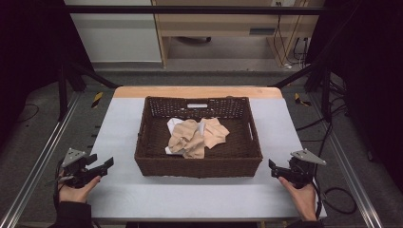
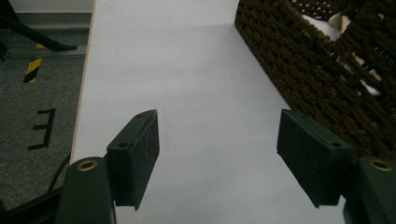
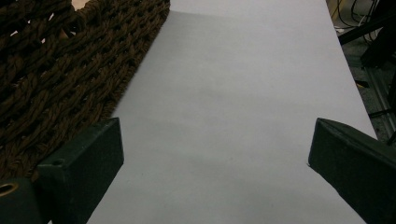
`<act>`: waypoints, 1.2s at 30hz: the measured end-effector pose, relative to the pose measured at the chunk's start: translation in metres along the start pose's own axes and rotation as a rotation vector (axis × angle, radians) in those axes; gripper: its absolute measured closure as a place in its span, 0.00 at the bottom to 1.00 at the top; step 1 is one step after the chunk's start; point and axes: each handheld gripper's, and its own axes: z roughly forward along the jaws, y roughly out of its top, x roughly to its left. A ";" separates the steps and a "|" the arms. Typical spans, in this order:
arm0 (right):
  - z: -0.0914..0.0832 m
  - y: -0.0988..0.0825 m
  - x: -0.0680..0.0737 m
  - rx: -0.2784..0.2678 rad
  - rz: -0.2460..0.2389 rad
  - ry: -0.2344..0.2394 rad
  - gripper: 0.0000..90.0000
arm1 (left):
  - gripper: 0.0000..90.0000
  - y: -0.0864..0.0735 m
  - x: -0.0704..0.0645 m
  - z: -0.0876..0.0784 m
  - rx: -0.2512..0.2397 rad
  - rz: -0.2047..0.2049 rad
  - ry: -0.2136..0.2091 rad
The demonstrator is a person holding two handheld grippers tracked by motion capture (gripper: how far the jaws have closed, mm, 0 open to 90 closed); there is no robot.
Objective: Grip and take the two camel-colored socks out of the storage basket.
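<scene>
My left gripper (image 1: 105, 166) rests low over the table (image 1: 119, 123) near its front left corner, jaws spread wide with nothing between them. In the left gripper view I see bare white tabletop between the pads (image 2: 140, 154) and the woven wall of the basket (image 2: 317, 79) just off to the right.

In the middle, the dark wicker basket (image 1: 199, 167) holds a crumpled heap of beige cloth (image 1: 197, 135), with a bit of white fabric (image 1: 172, 124) poking out at its back left and front left edges. The heap lies a little behind the basket's centre, loose and bunched.

My right gripper (image 1: 275, 168) sits near the front right corner, also spread apart and holding nothing, the basket wall (image 3: 60, 70) just to its left in the right gripper view.

I judge the step in hand is reaching in for the cloth. To do it well I would lift both grippers clear of the rim first, come down from above instead of across the wall, and pinch a raised fold, not the flat middle, so the weave doesn't snag a jaw.

I cannot tell whether this is one garment or several, or what the white piece is; the folds hide the edges. The near wall also hides the basket floor in front of the heap.
</scene>
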 end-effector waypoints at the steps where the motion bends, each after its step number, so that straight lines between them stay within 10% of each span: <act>1: 0.000 0.000 0.000 0.003 0.002 0.000 0.04 | 0.33 0.003 -0.001 -0.002 -0.014 -0.008 -0.002; 36: -0.003 -0.001 0.002 -0.001 0.001 -0.018 0.06 | 0.47 0.071 -0.045 -0.019 -0.179 0.037 -0.090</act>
